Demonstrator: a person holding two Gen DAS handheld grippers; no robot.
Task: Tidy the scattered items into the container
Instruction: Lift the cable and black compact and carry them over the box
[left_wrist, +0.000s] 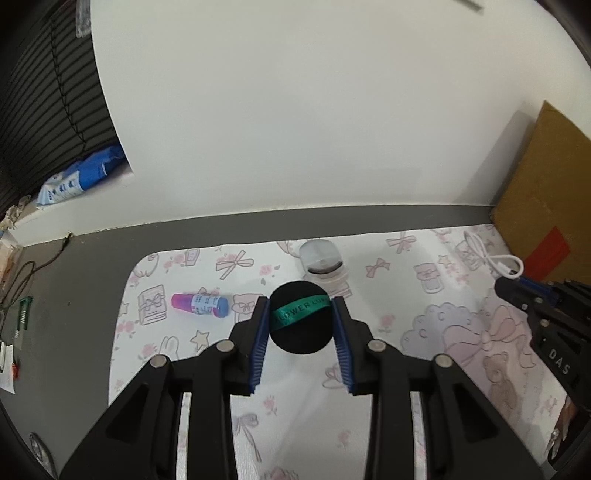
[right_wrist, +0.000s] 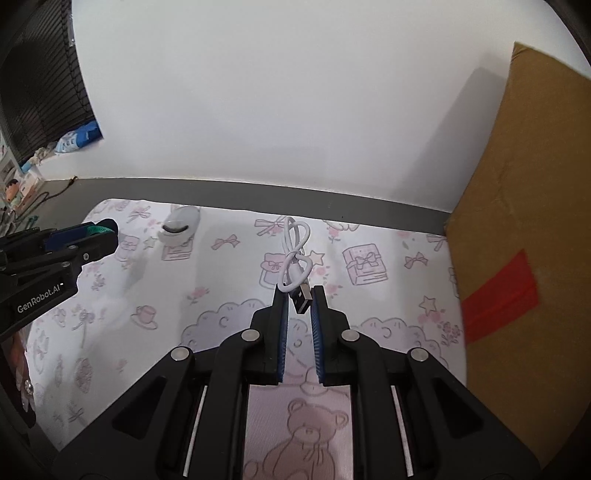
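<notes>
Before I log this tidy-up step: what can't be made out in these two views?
- Cardboard box: top and inside cut off by the frame edge in both views.
- Small bottle: label print too small, left wrist view.
- Clear jar: contents unclear; the black puff hides its base.

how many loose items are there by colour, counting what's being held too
black: 1, the puff in the left hand-held gripper
white: 2, the cable in the right hand-held gripper and the clear-lidded jar
pink and blue: 1, the small bottle
total: 4
</notes>
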